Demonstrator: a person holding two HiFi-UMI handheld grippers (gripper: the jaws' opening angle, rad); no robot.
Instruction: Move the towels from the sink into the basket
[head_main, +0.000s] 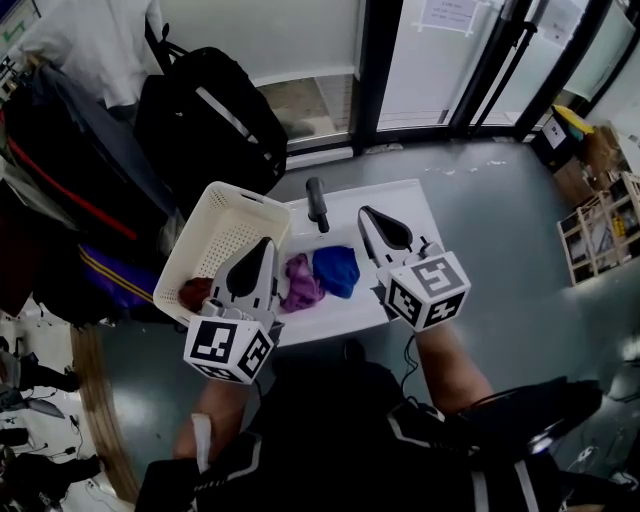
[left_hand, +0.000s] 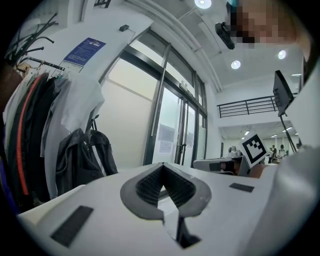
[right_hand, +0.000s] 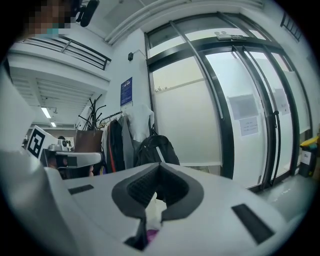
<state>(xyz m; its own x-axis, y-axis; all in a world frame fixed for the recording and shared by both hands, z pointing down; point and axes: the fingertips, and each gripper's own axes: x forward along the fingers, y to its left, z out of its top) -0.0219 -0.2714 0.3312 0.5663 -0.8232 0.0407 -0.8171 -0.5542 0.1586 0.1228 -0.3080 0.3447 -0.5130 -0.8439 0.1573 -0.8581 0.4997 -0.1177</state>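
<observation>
In the head view a white sink (head_main: 330, 318) with a black faucet (head_main: 317, 203) holds a purple towel (head_main: 300, 282) and a blue towel (head_main: 337, 270) side by side. A white slatted basket (head_main: 222, 235) stands at the sink's left end with a dark red towel (head_main: 195, 293) in it. My left gripper (head_main: 265, 243) hovers shut and empty over the basket's right rim, next to the purple towel. My right gripper (head_main: 367, 212) hovers shut and empty over the sink, right of the blue towel. Both gripper views look level across the room, past closed jaws (left_hand: 162, 172) (right_hand: 159, 167).
A black backpack (head_main: 215, 110) hangs just behind the basket, with a rack of dark garments (head_main: 60, 170) to its left. Glass doors (head_main: 440, 60) close off the far side. Boxes and a wooden crate (head_main: 600, 220) stand at the right on the grey floor.
</observation>
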